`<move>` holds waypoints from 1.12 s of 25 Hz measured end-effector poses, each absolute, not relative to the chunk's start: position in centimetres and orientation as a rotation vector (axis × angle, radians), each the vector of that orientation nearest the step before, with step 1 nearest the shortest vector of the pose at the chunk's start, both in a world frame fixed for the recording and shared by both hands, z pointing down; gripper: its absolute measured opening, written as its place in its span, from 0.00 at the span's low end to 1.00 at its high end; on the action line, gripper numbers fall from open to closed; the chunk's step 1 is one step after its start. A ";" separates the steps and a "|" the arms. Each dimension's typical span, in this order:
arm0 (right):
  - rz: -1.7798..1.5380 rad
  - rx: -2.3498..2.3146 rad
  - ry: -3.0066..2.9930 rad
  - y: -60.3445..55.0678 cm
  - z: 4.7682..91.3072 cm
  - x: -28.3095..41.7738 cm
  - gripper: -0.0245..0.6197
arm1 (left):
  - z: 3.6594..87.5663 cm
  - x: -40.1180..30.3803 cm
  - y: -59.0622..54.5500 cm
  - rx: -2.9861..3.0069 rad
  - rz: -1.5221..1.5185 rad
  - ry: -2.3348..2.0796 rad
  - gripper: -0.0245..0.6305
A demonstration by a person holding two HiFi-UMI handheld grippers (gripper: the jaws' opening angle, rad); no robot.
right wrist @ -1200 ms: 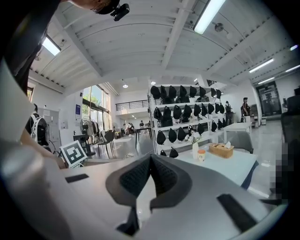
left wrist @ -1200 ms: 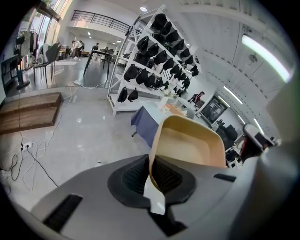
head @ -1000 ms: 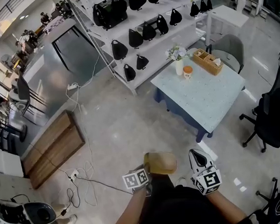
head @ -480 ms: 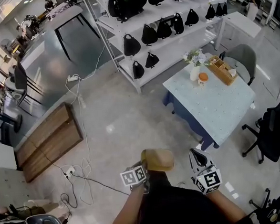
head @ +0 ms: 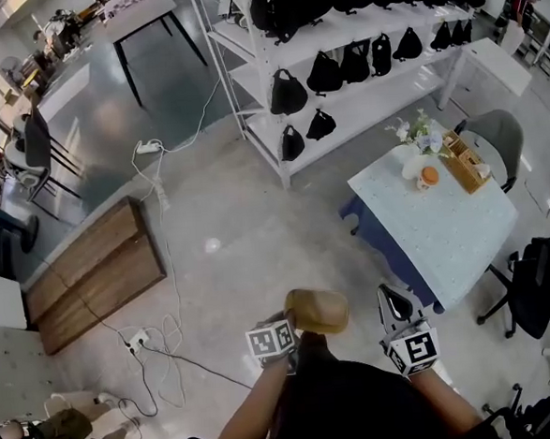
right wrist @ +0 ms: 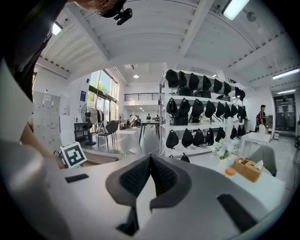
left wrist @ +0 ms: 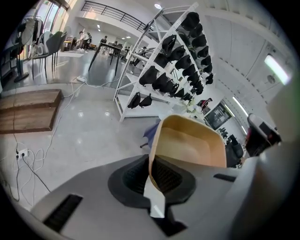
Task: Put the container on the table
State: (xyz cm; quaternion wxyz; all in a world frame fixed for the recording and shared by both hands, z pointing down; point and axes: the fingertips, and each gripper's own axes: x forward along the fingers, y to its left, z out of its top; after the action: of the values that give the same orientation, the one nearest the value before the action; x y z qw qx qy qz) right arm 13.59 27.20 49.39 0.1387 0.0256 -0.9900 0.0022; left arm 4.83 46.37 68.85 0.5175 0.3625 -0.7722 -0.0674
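A tan, bowl-shaped container (head: 316,309) is carried over the grey floor, its rim pinched in my left gripper (head: 290,327). In the left gripper view the container (left wrist: 190,145) stands up out of the left gripper (left wrist: 151,168), whose pads are shut on its thin wall. My right gripper (head: 394,305) hangs beside it to the right, shut and empty; the right gripper (right wrist: 150,176) shows its pads together in its own view. The pale blue table (head: 450,239) stands ahead to the right, a short way beyond both grippers.
On the table's far end are a flower vase (head: 414,162), an orange-lidded jar (head: 428,176) and a wooden box (head: 468,162). White shelves of black bags (head: 358,58) stand behind it. Office chairs (head: 542,275) sit right; cables (head: 166,339) and wooden boards (head: 91,274) lie left.
The whole scene has slid across the head view as I walk: the table has shifted right and nearer. Both grippers keep their hold and spacing, the container still in the left one.
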 end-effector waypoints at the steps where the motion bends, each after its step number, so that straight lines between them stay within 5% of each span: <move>1: 0.018 0.084 -2.858 27.2 49.6 12.5 0.04 | 69.0 3.8 46.5 0.872 -0.161 -1.849 0.07; 12: 0.017 0.166 -2.845 27.9 50.0 3.4 0.04 | 69.4 -5.8 47.7 0.945 -0.087 -1.811 0.07; 28: 0.126 0.158 -2.776 28.2 52.3 -0.7 0.04 | 70.5 -11.4 49.9 0.853 -0.160 -1.817 0.07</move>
State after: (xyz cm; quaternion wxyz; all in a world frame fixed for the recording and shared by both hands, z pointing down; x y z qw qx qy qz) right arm -0.73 28.19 52.31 0.1782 0.0557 -0.9814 0.0445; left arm -11.36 49.87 70.46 0.5348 0.3578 -0.7625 -0.0673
